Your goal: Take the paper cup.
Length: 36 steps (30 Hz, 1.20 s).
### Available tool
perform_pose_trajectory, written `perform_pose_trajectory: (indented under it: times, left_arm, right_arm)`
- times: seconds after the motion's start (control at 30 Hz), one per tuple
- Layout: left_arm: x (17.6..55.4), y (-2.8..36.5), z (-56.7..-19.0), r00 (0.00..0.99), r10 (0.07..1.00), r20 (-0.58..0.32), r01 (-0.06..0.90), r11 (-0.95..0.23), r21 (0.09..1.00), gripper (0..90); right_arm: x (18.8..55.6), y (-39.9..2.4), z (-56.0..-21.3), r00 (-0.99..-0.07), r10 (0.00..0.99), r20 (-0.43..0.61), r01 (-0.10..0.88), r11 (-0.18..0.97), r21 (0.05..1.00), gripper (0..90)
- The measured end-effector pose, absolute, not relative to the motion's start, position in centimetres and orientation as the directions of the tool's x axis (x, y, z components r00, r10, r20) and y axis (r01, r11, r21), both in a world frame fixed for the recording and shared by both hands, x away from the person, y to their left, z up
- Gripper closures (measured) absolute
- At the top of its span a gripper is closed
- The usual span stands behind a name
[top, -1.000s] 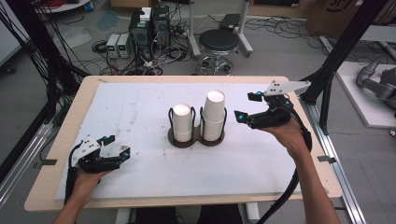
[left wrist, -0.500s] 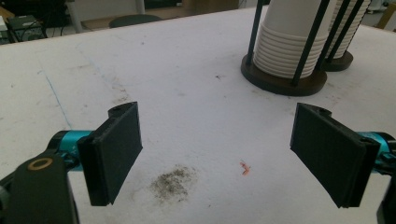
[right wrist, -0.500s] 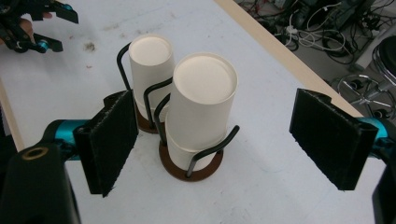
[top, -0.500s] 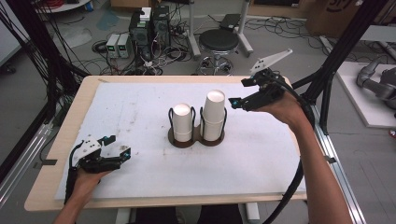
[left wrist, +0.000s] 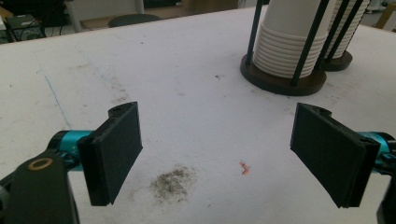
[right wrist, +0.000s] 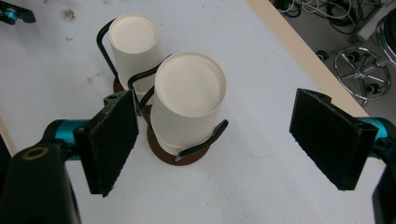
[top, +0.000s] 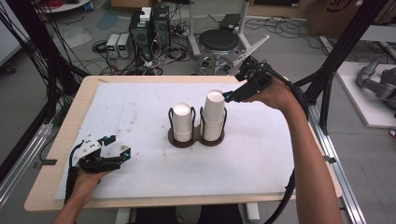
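Right gripper (top: 229, 97) hung open at the top of the taller paper cup stack (top: 214, 114); left gripper (top: 117, 148) sat open, empty, low over the near left of the table (top: 140, 79).

We saw the right jaws spread wide with nothing between them, just beside the stack's top, possibly not touching, hard to tell from above. Both stacks stood upside down in a dark double cup holder (top: 196, 139) at mid-table, the shorter stack (top: 183, 121) on its left. The left gripper view showed a dirt smudge (left wrist: 173, 179) on the white mat (top: 140, 112) below its jaws.
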State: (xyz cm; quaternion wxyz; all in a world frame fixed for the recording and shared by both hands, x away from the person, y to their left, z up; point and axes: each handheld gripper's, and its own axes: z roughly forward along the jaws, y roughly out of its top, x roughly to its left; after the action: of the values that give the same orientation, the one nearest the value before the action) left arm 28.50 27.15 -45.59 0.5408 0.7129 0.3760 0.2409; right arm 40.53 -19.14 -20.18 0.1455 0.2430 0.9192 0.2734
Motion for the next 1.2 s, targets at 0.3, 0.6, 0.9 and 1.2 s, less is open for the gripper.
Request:
perform_pose_trajectory:
  times: [0.3,0.6,0.9,1.2]
  left_arm:
    - [28.5,27.2,-45.6,0.603,0.794,-0.071,0.278,-0.126,0.952,16.5]
    - [28.5,27.2,-45.6,0.604,0.793,-0.071,0.278,-0.127,0.952,16.5]
    - [28.5,27.2,-45.6,0.606,0.793,-0.069,0.278,-0.129,0.952,16.5]
    - [28.5,27.2,-45.6,0.607,0.793,-0.061,0.274,-0.136,0.952,16.5]
  right_arm:
    - [41.7,-17.3,-20.6,-0.854,0.502,-0.139,0.371,0.774,0.512,15.9]
    - [42.7,-16.0,-22.1,-0.856,0.502,-0.127,0.399,0.796,0.456,15.9]
    - [43.2,-14.7,-23.4,-0.871,0.476,-0.125,0.395,0.827,0.400,16.0]
    - [43.7,-14.4,-24.4,-0.869,0.485,-0.096,0.421,0.827,0.372,16.0]
